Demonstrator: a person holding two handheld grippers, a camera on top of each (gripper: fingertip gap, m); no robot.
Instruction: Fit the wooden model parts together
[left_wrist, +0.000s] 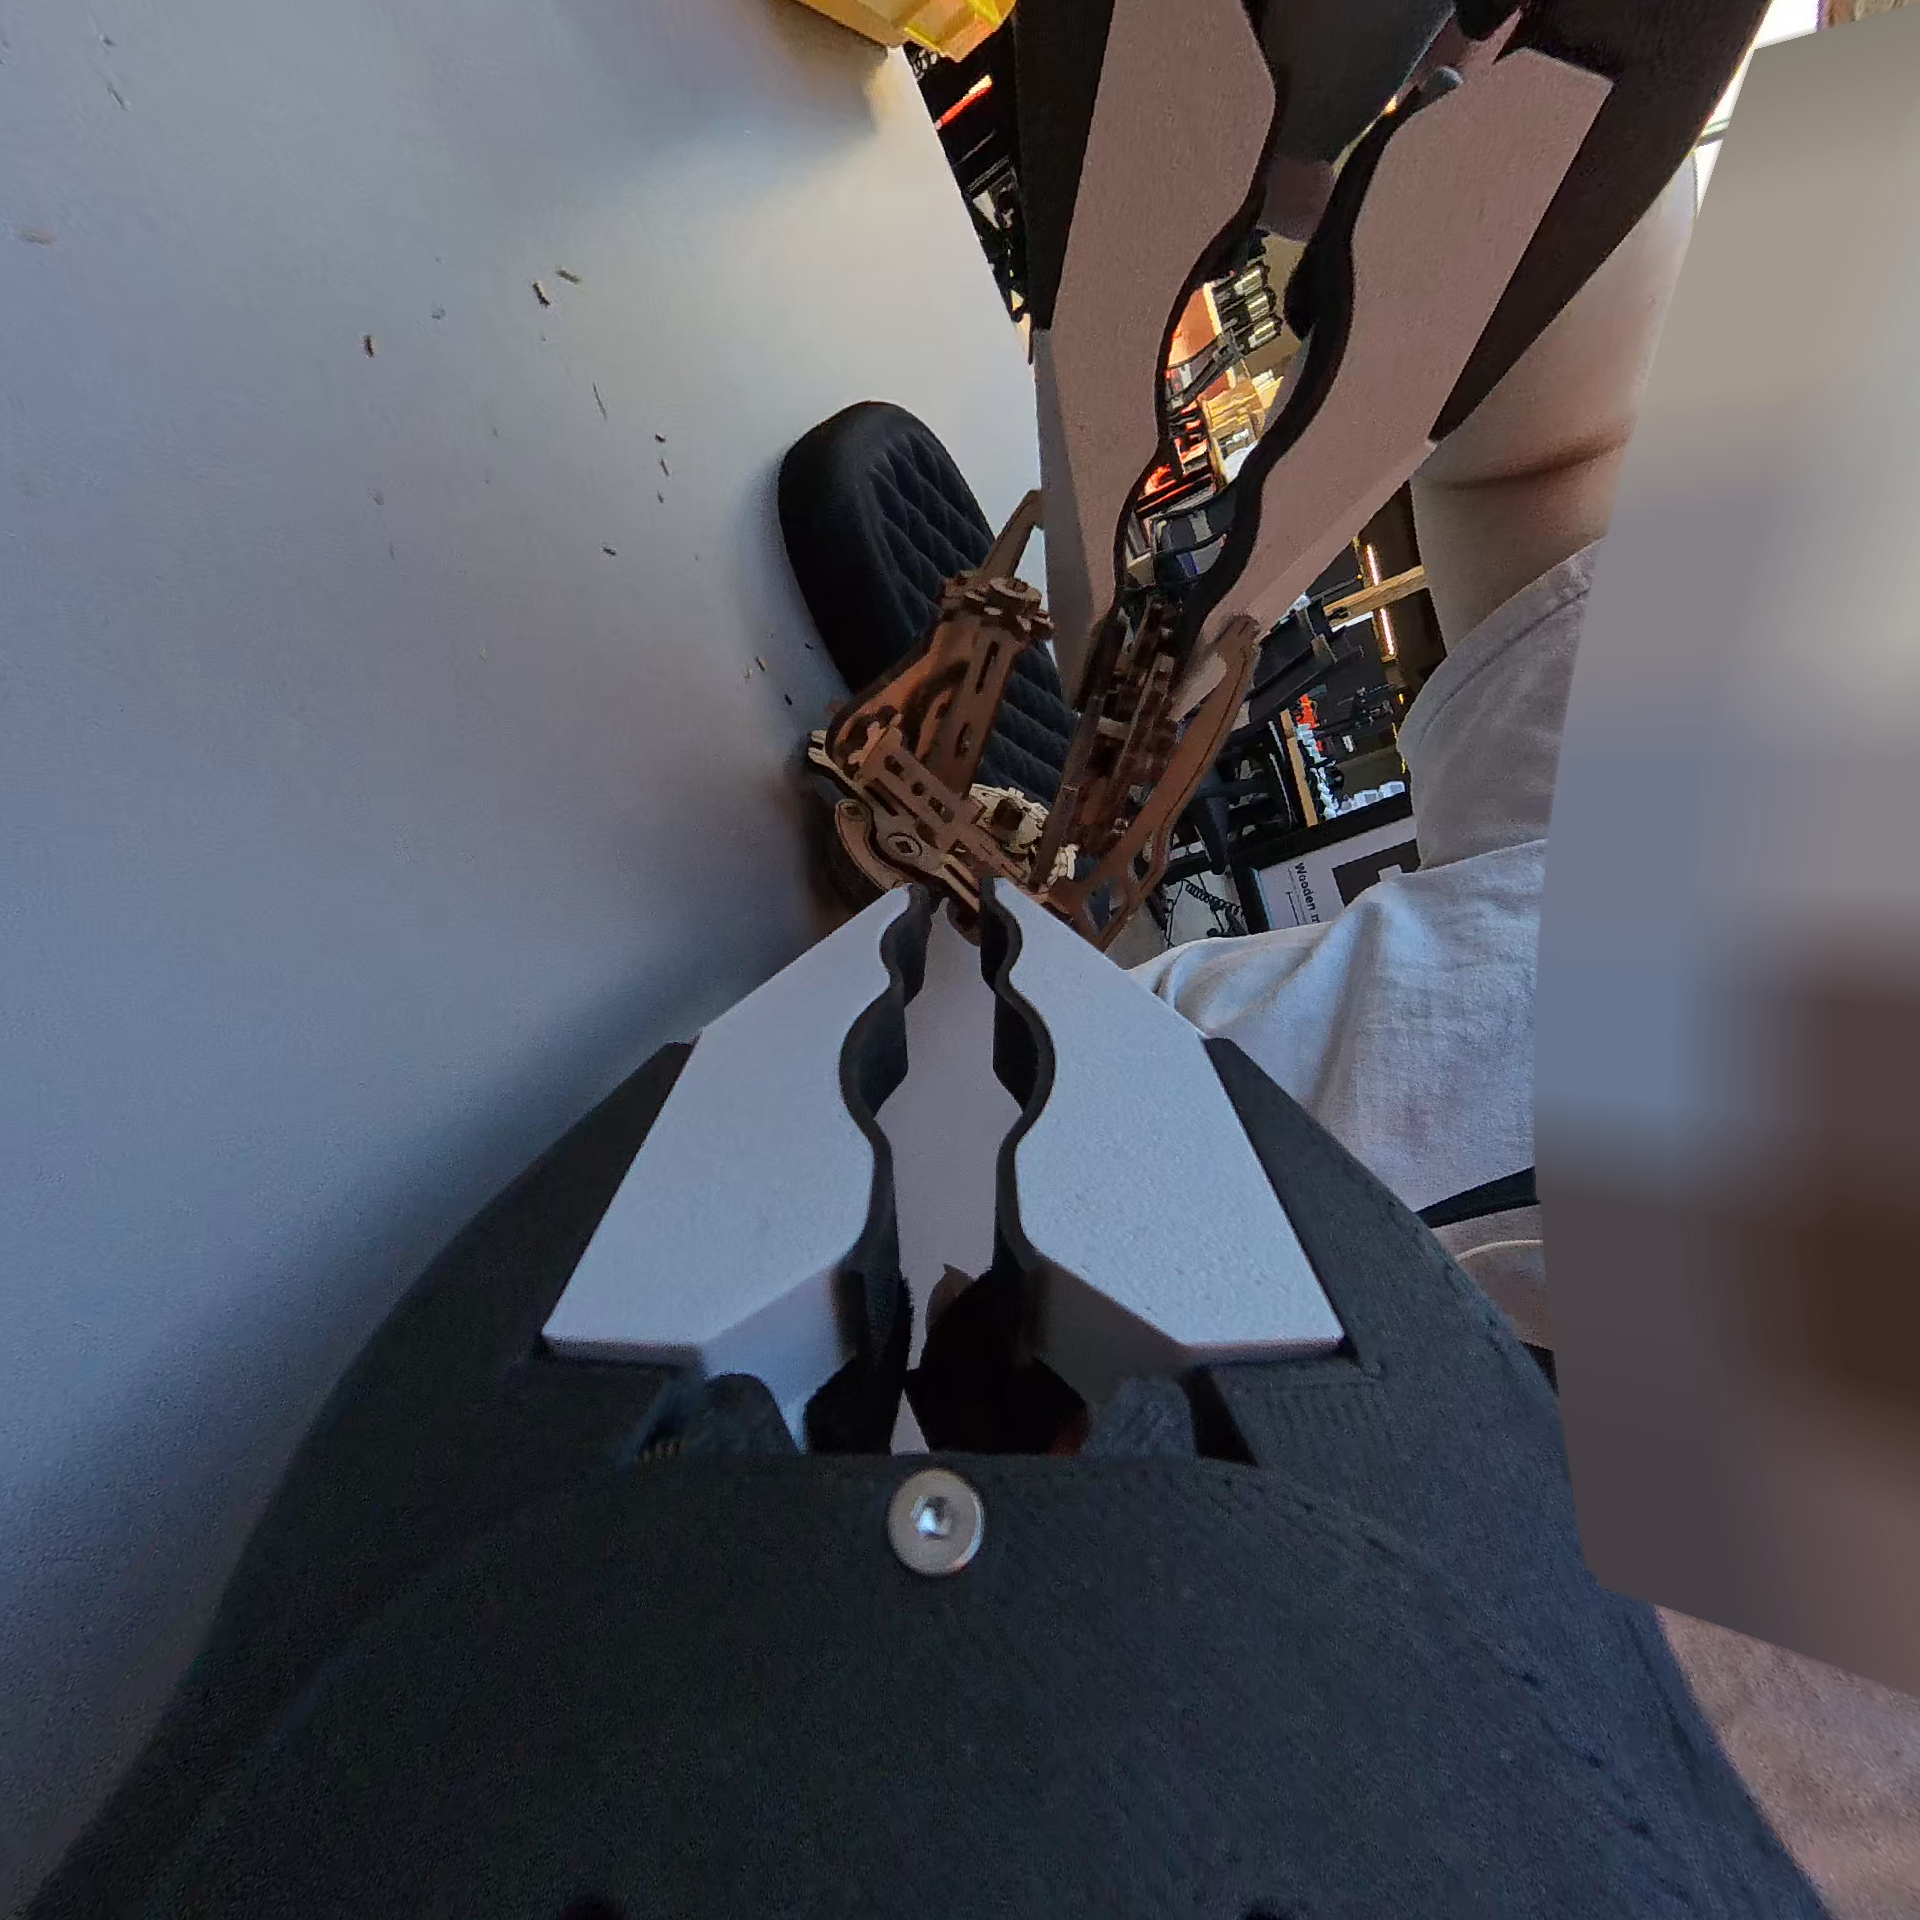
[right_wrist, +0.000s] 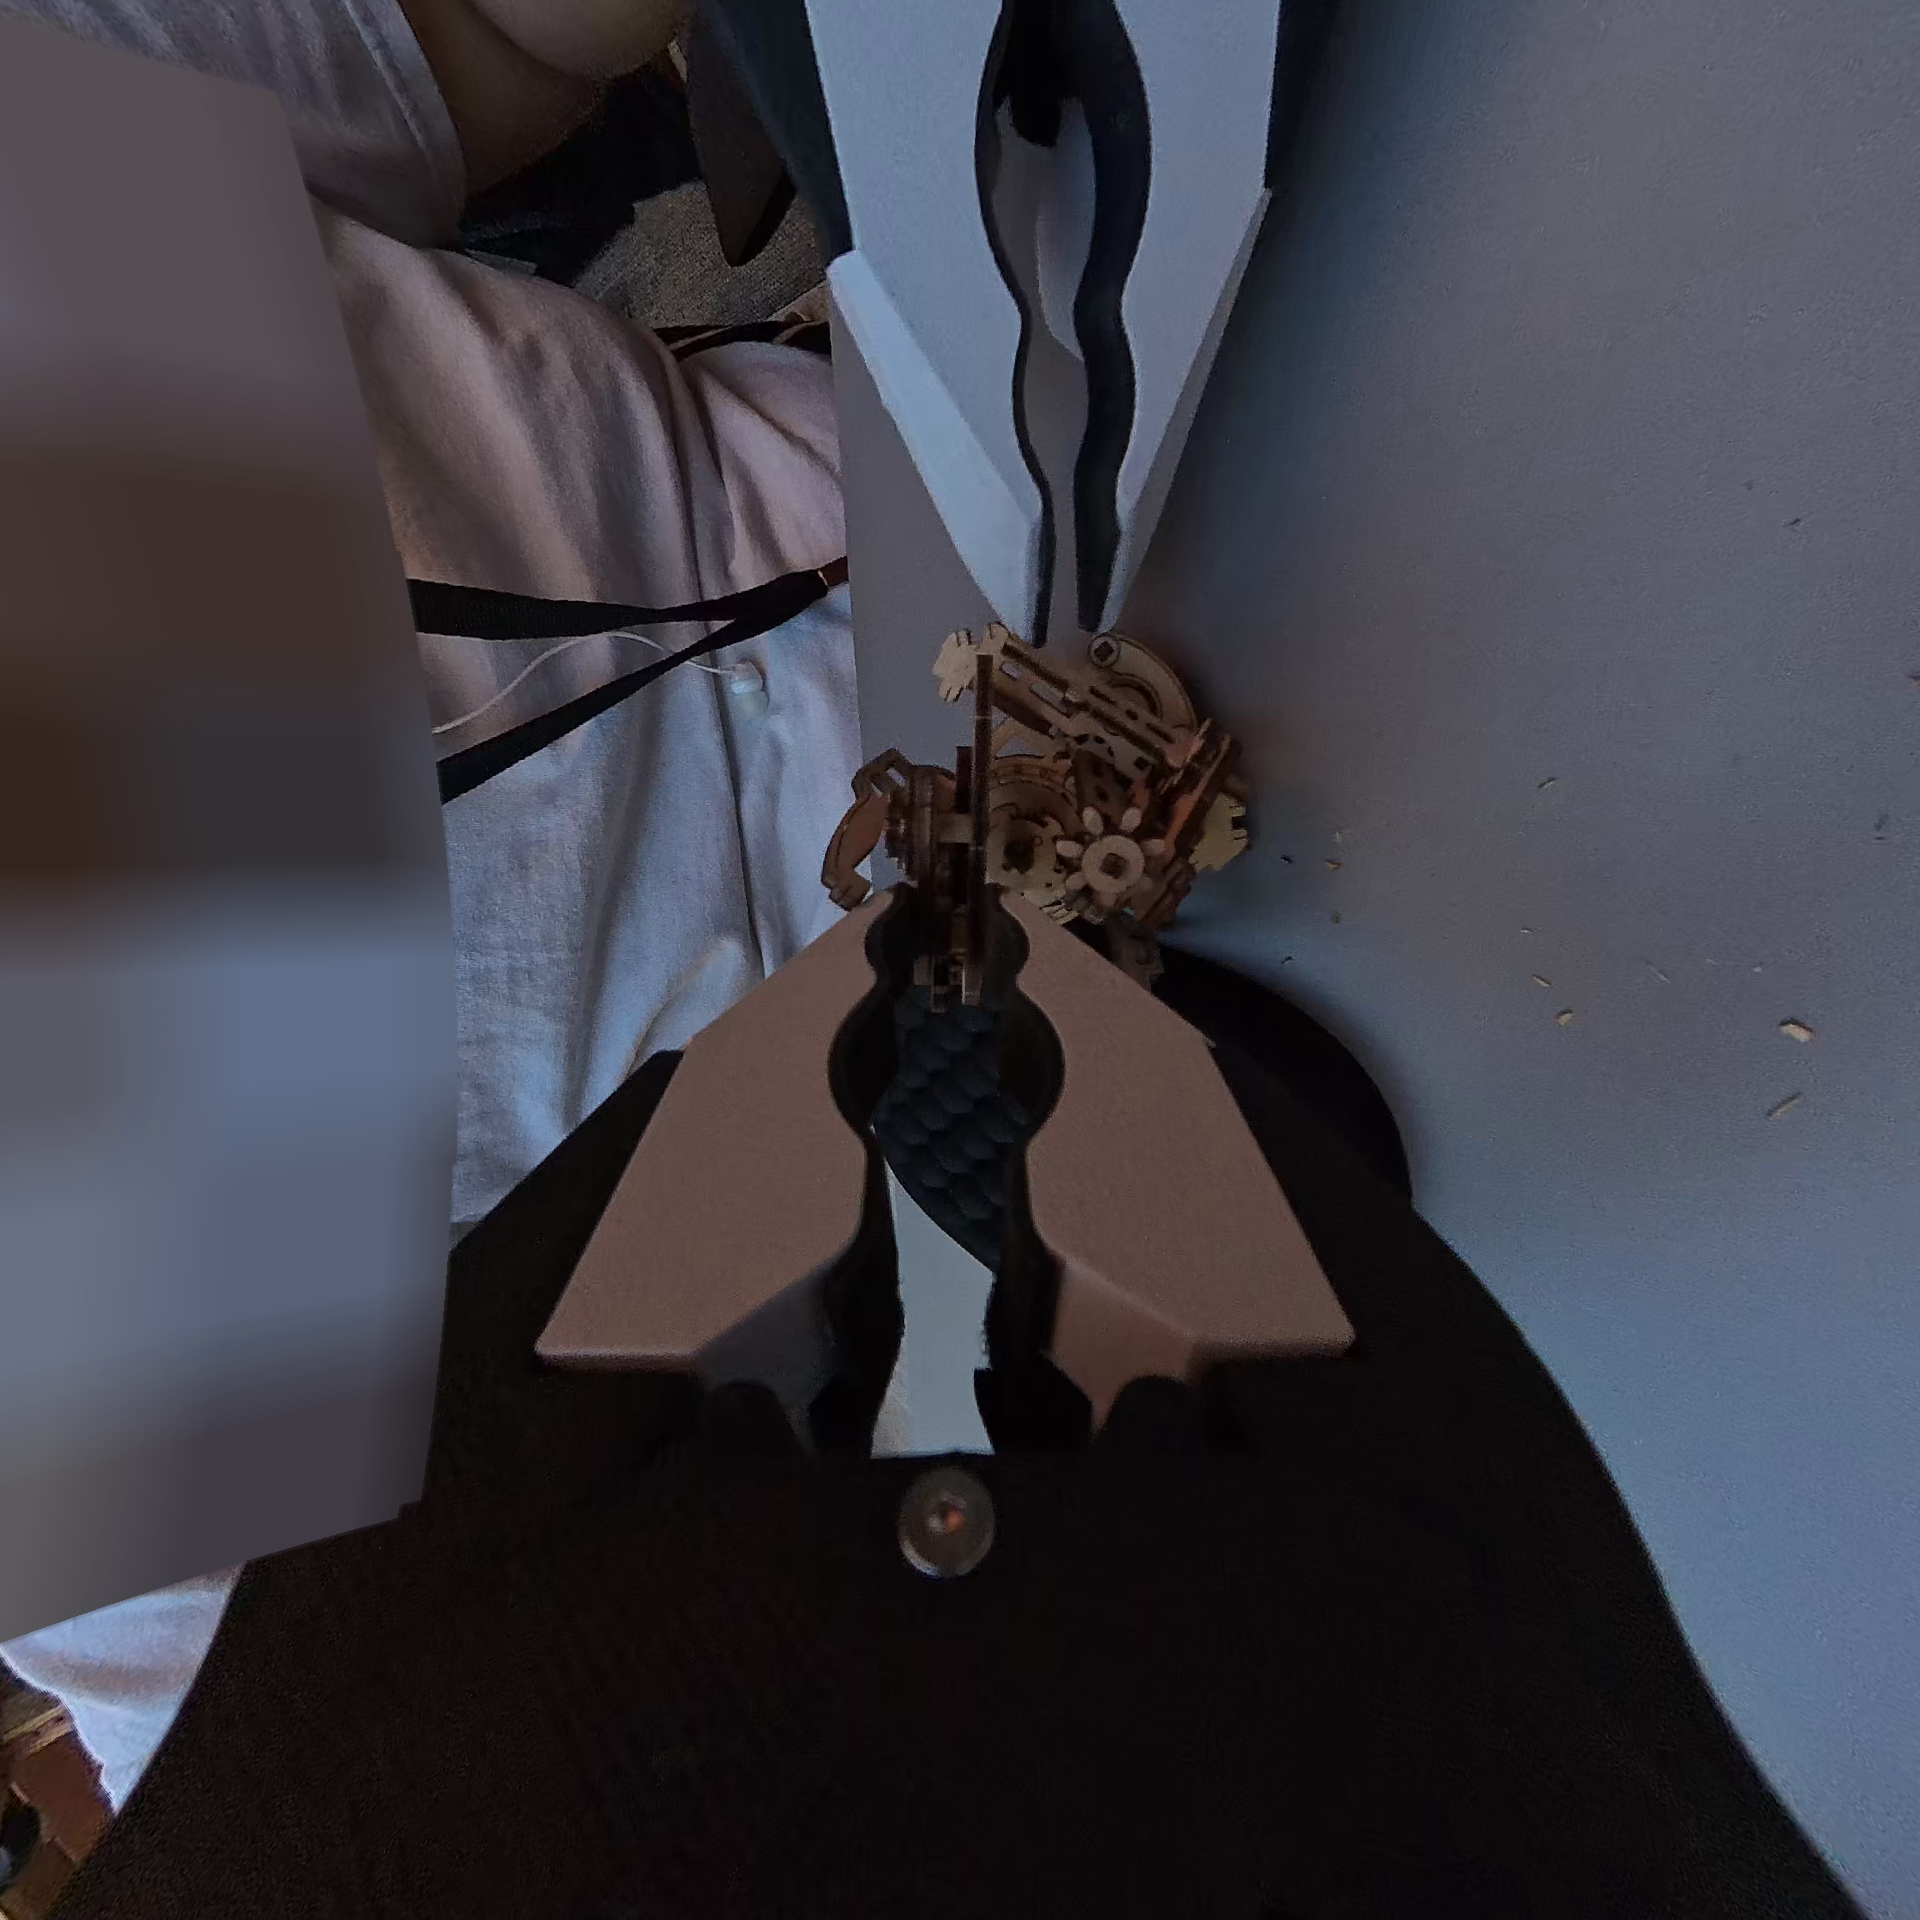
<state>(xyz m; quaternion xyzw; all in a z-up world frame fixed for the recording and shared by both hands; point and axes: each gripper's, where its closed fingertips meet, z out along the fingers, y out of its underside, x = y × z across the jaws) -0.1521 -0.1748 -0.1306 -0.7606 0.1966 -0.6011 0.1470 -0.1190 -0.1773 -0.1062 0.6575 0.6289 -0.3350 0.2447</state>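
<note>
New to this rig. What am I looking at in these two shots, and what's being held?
There is no robot arm here: a person holds a two-finger gripper in each hand, and each gripper carries a wide-angle camera looking forward along its fingers.

The left wrist view shows the left gripper at the bottom, shut on the wooden model body, a laser-cut assembly with gears. The right gripper reaches in from the top.

The right wrist view is the reverse: the right gripper at the bottom, shut on a flat wooden part seen edge-on and held against the model body.

Below lies a white table with wood splinters and a black textured pad. The person's white shirt shows alongside.
</note>
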